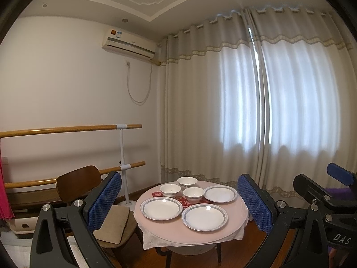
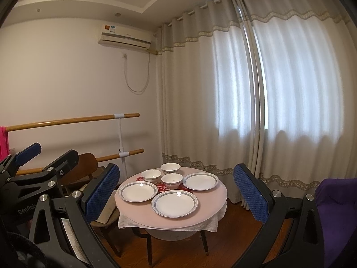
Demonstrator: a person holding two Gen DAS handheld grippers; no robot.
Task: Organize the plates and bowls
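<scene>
Three white plates with blue-grey rims lie on a round pink-topped table (image 1: 234, 211): a left plate (image 1: 161, 208), a front plate (image 1: 204, 217) and a back right plate (image 1: 220, 193). Behind them stand three white bowls (image 1: 170, 189), (image 1: 187, 182), (image 1: 193, 194), each apart from the others. My left gripper (image 1: 179, 176) is open and holds nothing, well short of the table. In the right wrist view the same plates (image 2: 174, 203) and bowls (image 2: 170, 168) show, and my right gripper (image 2: 176, 174) is open and holds nothing too. Both hang side by side in the air.
A wooden chair (image 1: 78, 181) with a beige cushion (image 1: 113, 223) stands left of the table. Wooden barre rails (image 1: 67, 129) run along the left wall. Curtains (image 1: 223, 111) hang behind. A purple-covered seat (image 2: 334, 198) is at the right. A red mat (image 1: 185, 202) lies under the bowls.
</scene>
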